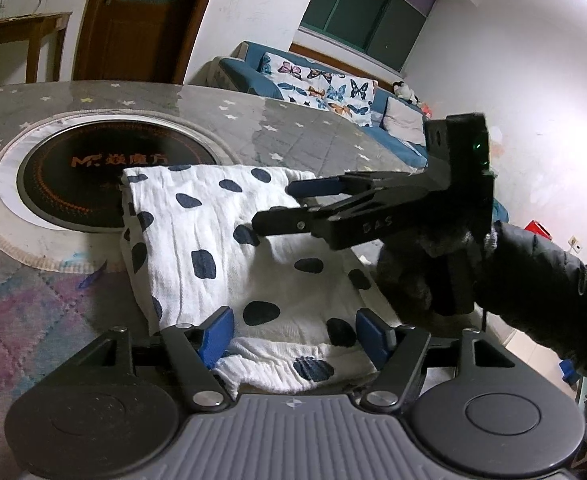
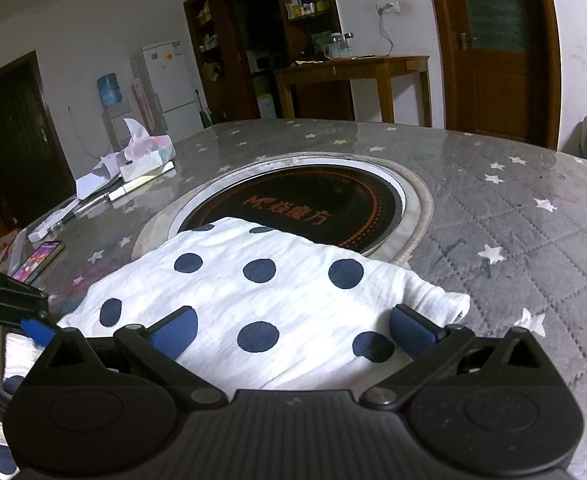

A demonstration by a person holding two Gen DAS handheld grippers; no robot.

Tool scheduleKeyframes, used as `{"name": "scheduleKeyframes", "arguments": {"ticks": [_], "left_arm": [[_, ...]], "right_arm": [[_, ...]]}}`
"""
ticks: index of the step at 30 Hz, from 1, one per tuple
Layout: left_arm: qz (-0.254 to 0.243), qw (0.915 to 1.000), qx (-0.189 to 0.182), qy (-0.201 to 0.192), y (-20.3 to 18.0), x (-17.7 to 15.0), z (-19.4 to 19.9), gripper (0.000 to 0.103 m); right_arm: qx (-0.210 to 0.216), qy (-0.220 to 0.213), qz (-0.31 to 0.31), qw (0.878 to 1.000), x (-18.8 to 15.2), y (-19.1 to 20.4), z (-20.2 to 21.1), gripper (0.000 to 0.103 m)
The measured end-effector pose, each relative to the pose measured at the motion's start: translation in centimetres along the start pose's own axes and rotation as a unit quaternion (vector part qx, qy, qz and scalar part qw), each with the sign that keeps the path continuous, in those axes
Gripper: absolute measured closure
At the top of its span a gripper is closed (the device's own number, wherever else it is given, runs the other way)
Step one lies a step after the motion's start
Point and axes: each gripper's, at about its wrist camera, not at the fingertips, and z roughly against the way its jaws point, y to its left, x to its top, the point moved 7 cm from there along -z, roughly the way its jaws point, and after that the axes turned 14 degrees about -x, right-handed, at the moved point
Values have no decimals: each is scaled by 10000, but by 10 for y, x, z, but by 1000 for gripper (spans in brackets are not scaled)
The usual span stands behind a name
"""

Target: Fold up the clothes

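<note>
On the grey star-printed table cover [image 2: 533,240] lies one white garment with dark blue spots [image 2: 261,304], folded into a rough rectangle. Its far edge overlaps the near rim of the round black cooktop [image 2: 333,196] set into the table; its rolled edge on the right of the right wrist view ends on bare cover. To that side the cover runs clear and wide toward the table edge, with only printed stars and faint scribbles on it. Beyond the cooktop the surface is also open up to the far edge.

Both tools sit at the garment's near side. The left gripper [image 1: 293,336] has its two blue pads spread wide over the cloth's near edge, holding nothing. The right gripper [image 2: 293,328] is likewise spread wide, its pads resting apart above the spotted cloth, gripping nothing. In the left wrist view the right gripper reaches in from the right over the garment, held by a hand in a dark sleeve [image 1: 533,292].

At the left of the right wrist view, well apart from the garment, lie one tissue box [image 2: 145,152], some papers [image 2: 97,176], and one phone [image 2: 37,260] near the table edge. Behind the table stand one sofa [image 1: 253,72] and one wooden side table [image 2: 357,76].
</note>
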Motion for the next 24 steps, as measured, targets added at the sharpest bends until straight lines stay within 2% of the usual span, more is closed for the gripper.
{"name": "scheduleKeyframes", "arguments": {"ticks": [12, 19, 24], "left_arm": [[18, 10000, -36, -82, -5, -1, 6, 30], [82, 9999, -68, -58, -1, -3, 5, 29], [118, 9998, -114, -70, -1, -3, 6, 28]], "right_arm": [[81, 45, 256, 9996, 20, 23, 2, 0], [67, 411, 530, 9977, 21, 29, -29, 0], [-37, 453, 636, 9969, 27, 32, -33, 0]]}}
